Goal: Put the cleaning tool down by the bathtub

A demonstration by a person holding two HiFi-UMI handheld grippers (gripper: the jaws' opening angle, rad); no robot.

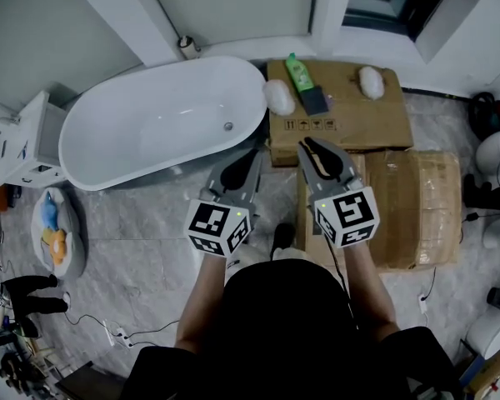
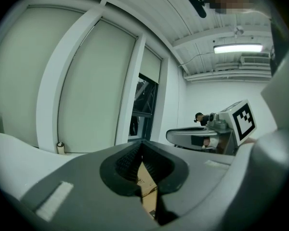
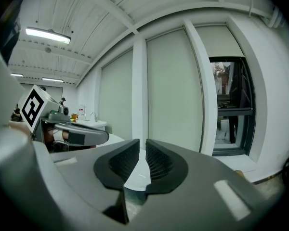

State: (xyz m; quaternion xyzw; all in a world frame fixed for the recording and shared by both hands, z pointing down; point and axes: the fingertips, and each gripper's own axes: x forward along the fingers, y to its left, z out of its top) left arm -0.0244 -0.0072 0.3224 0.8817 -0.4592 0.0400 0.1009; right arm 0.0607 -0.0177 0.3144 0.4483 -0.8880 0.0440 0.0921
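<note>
Fingers [image 2: 124, 161] of the left gripper [image 2: 141, 145] meet at their tips and hold nothing. Only cardboard shows through the slot beneath them. On the right gripper [image 3: 143, 142] the fingers [image 3: 159, 163] stand a narrow gap apart, also with nothing between them. Both grippers are held level in front of the person, side by side, and neither touches any object.

Count from the head view:
- One white bathtub [image 1: 150, 127], empty, at upper left.
- Two cardboard boxes: a plain one [image 1: 358, 122] against the bathtub's right end, and a film-wrapped one [image 1: 421, 198] nearer the person.
- One green bottle [image 1: 299, 73].
- One dark flat block [image 1: 314, 101].
- Two white rounded lumps [image 1: 279, 97] [image 1: 371, 82].

The bottle, the block and both lumps lie on the plain box.

The dark block is probably the cleaning tool, though it is too small to identify with certainty. It lies on the plain box, touching or just beside the green bottle, and is apart from both grippers. It is not on the floor by the bathtub.

Limits of view:
- The right gripper covers the near left corner of the wrapped box.
- The person's torso hides the floor below the grippers.
- A white cabinet [image 1: 29, 144] is cut off at the left edge.
- The objects at the right edge are cut off and cannot be made out.
- What the two white lumps are cannot be made out.
</note>
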